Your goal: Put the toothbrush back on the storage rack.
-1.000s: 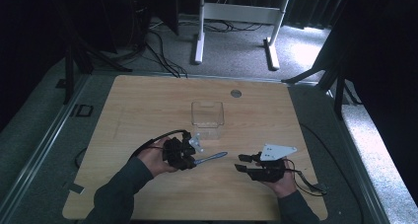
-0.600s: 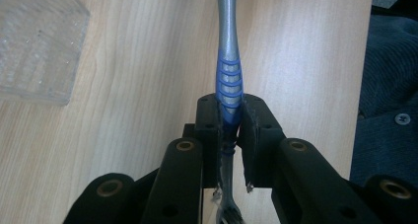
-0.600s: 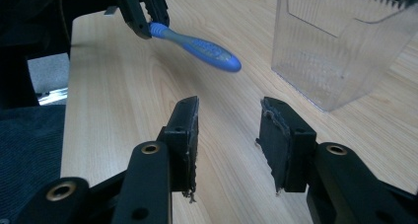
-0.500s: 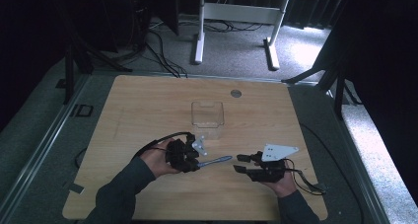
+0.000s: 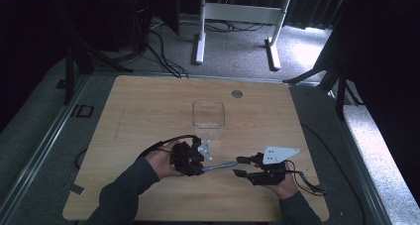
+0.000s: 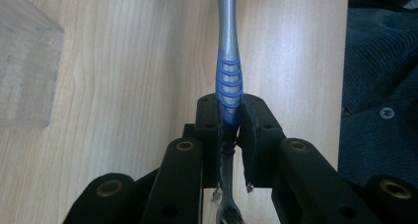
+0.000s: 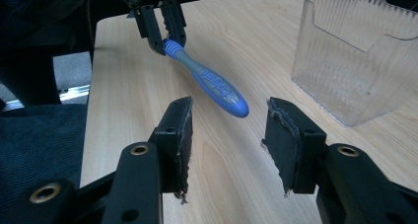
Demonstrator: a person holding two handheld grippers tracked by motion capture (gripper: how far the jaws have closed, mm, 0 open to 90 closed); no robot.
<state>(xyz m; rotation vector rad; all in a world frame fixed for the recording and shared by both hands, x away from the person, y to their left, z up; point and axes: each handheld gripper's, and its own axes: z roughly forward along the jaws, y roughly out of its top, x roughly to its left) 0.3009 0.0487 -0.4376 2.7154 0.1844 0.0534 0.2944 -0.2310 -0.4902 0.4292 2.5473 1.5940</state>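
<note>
Blue-and-grey plastic toothbrush (image 7: 207, 78): clamped near its ribbed neck by the left gripper (image 6: 229, 130), fingers closed tight on it, handle held out over the light wooden tabletop (image 5: 148, 106); bristle end hidden behind the fingers. Right gripper (image 7: 229, 130): fingers have just been opening, gaping about halfway, handle tip just beyond them, untouched. Clear plastic box (image 7: 360, 51): cut off at the frame's top

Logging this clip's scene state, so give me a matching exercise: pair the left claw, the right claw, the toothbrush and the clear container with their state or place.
1 left claw
2 right claw
3 toothbrush
4 clear container

A stands near the table's middle
B jaws apart, nothing between the pads
C blue and grey, handle end free
D clamped on the toothbrush

Pairs: 1-D, 2-B, 3-C, 4-A
</note>
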